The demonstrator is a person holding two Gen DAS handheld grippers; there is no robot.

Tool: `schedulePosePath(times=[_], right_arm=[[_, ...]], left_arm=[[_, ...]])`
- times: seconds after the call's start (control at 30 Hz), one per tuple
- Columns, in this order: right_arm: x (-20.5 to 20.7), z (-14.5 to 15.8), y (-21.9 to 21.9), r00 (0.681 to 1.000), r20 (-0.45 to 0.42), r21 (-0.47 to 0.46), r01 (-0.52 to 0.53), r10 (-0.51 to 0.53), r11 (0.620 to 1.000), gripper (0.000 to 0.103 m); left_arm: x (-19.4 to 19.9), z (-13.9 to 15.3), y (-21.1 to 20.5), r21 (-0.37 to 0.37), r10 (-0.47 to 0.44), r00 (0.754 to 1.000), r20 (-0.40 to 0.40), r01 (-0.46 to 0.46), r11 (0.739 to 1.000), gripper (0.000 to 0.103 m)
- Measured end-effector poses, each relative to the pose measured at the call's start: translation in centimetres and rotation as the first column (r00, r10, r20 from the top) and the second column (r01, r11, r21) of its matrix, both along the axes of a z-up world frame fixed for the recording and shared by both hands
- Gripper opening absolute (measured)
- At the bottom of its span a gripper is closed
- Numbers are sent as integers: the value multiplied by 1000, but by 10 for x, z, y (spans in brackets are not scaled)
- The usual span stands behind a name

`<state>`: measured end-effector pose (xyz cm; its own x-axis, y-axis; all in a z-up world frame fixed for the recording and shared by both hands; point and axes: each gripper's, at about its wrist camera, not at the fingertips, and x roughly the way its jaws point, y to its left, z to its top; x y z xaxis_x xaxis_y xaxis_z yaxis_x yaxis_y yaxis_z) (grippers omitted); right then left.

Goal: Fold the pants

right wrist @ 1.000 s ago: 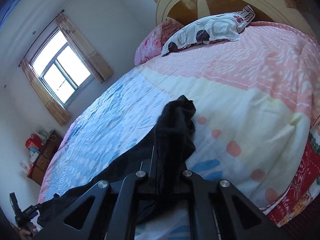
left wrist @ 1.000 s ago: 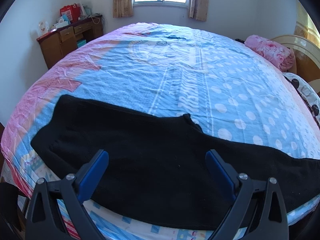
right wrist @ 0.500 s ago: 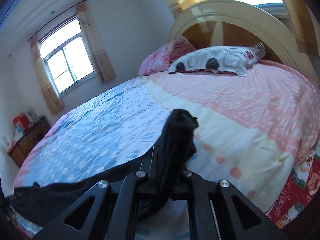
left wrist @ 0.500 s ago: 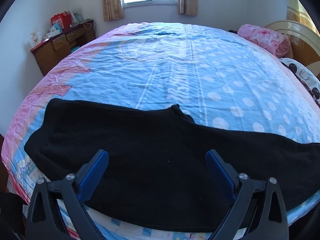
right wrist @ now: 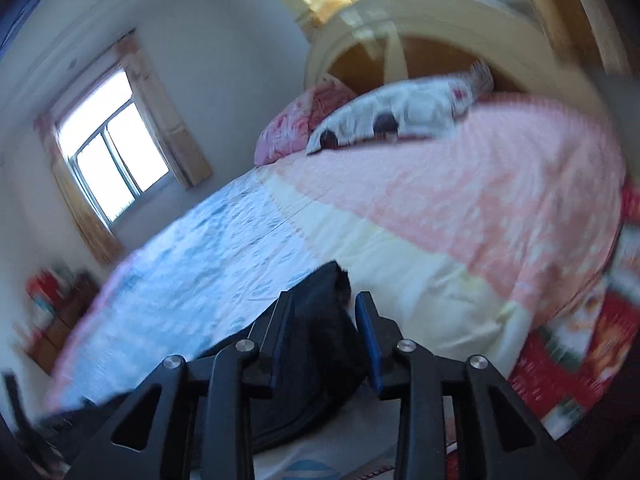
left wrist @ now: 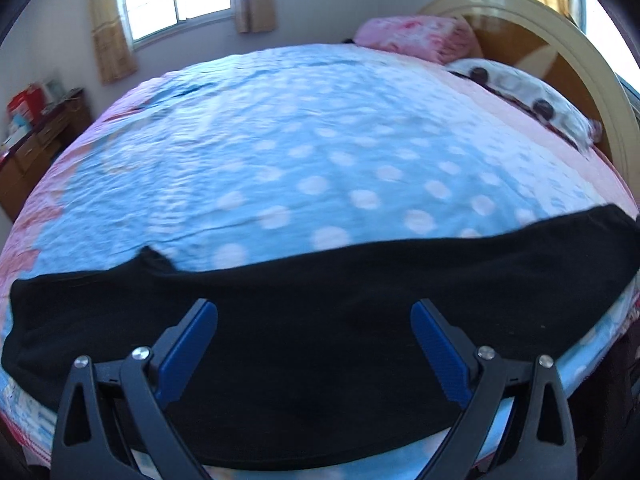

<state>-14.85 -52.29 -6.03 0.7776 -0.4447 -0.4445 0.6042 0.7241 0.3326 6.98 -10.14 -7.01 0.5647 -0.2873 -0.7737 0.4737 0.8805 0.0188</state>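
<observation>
The bed (left wrist: 320, 152), under a blue polka-dot and pink quilt, fills both views, and the black pants (left wrist: 320, 320) lie stretched in a long band along its near edge. They look like soft, thick knit: light, limp, likely to sag and bunch if lifted at one point, so a hem or the waistband edge is the place to pinch, with both ends carried together. The left gripper (left wrist: 314, 344) hovers over the middle of the pants, jaws wide apart and empty. The right gripper (right wrist: 324, 320) is at the right end, its jaws opening with a bunched fold of black cloth between them, no longer clearly pinched. Far right, by the arched headboard (left wrist: 560, 44), lie a pink floral pillow (left wrist: 416, 36) and a white patterned pillow (left wrist: 520, 92); far left stands a wooden dresser (left wrist: 36, 140). Nothing sits on the quilt near the pants.
</observation>
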Motion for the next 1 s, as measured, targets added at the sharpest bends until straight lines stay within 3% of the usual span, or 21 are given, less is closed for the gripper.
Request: schedulePosePath(times=[0.07, 0.1, 0.2, 0.3, 0.37, 0.43, 0.6, 0.67, 0.73, 0.8, 0.87, 1.0], right_arm=[[11, 12, 21, 997, -74, -145, -38, 27, 989, 22], [17, 14, 28, 994, -89, -161, -76, 63, 984, 22], [25, 15, 41, 985, -74, -137, -163, 154, 977, 22], [6, 18, 29, 992, 42, -58, -117, 120, 991, 22], [-11, 16, 12, 989, 128, 18, -75, 72, 997, 28], [-24, 10, -1, 988, 151, 63, -40, 30, 997, 31], [-14, -12, -8, 996, 67, 140, -64, 55, 988, 31], [-10, -12, -1, 998, 35, 79, -54, 52, 995, 31], [-5, -6, 10, 997, -10, -2, -72, 72, 997, 14], [1, 2, 24, 991, -9, -59, -130, 130, 990, 14], [12, 4, 38, 971, 17, -45, -238, 239, 970, 14], [43, -21, 57, 902, 78, 142, -431, 424, 891, 14]], left_arm=[[-4, -3, -15, -4, -30, 999, -15, 30, 1000, 100], [-5, -5, -21, -3, -40, 999, -20, 40, 999, 100], [-10, -7, -37, -11, -58, 998, -28, 58, 998, 99], [-21, -6, -55, -15, -116, 993, -15, 116, 993, 97], [-25, -10, -68, -3, -149, 989, -19, 149, 989, 96], [-30, -14, -80, 2, -178, 983, -34, 178, 984, 95], [-37, -29, -98, 34, -213, 976, -53, 215, 976, 94], [-36, -37, -100, 41, -211, 975, -69, 214, 976, 93], [-33, -42, -99, 27, -204, 975, -91, 207, 978, 93], [-32, -42, -98, 17, -198, 976, -92, 200, 980, 94], [-33, -43, -98, 24, -200, 976, -89, 203, 979, 94], [-34, -44, -96, 15, -200, 976, -90, 202, 979, 94]])
